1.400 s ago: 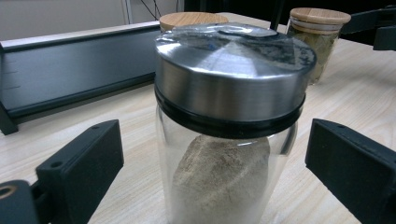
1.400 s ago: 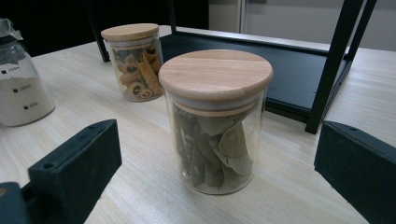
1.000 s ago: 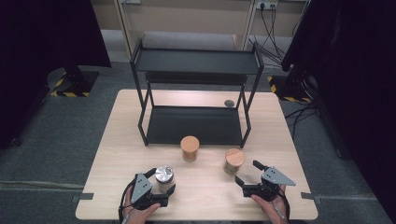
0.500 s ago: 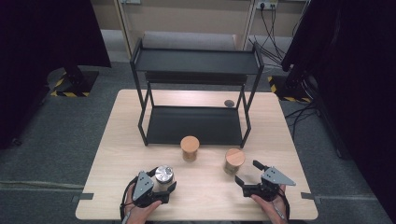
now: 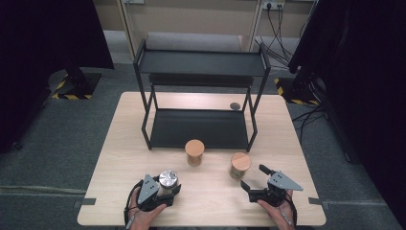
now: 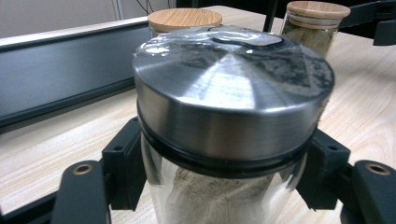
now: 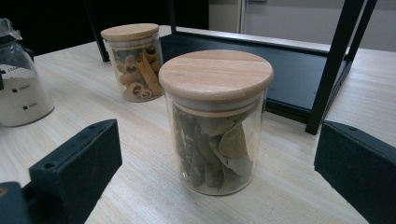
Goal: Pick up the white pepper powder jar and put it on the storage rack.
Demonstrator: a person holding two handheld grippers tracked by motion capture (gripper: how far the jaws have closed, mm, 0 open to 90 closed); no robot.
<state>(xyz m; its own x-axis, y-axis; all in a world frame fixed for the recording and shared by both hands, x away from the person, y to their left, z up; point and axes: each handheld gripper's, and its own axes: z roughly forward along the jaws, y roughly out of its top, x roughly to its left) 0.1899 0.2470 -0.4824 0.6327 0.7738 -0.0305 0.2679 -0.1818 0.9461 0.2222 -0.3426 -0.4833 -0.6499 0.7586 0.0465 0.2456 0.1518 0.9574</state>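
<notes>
Left gripper (image 5: 160, 190) is clamped on the steel-lidded jar (image 5: 168, 180) of pale powder, jar at the table's (image 5: 115, 143) near-left edge. Right gripper (image 5: 256, 179) is spread wide, jaws either side of the bay-leaf jar (image 7: 215, 122) but not touching; that jar stands just in front of the black shelf rack (image 5: 201, 122). We judge we're mid-pickup: one jar gripped, second lined up. Next: ease right forward and close below the wooden lid. Cinnamon jar (image 5: 194, 152) waits between them.
</notes>
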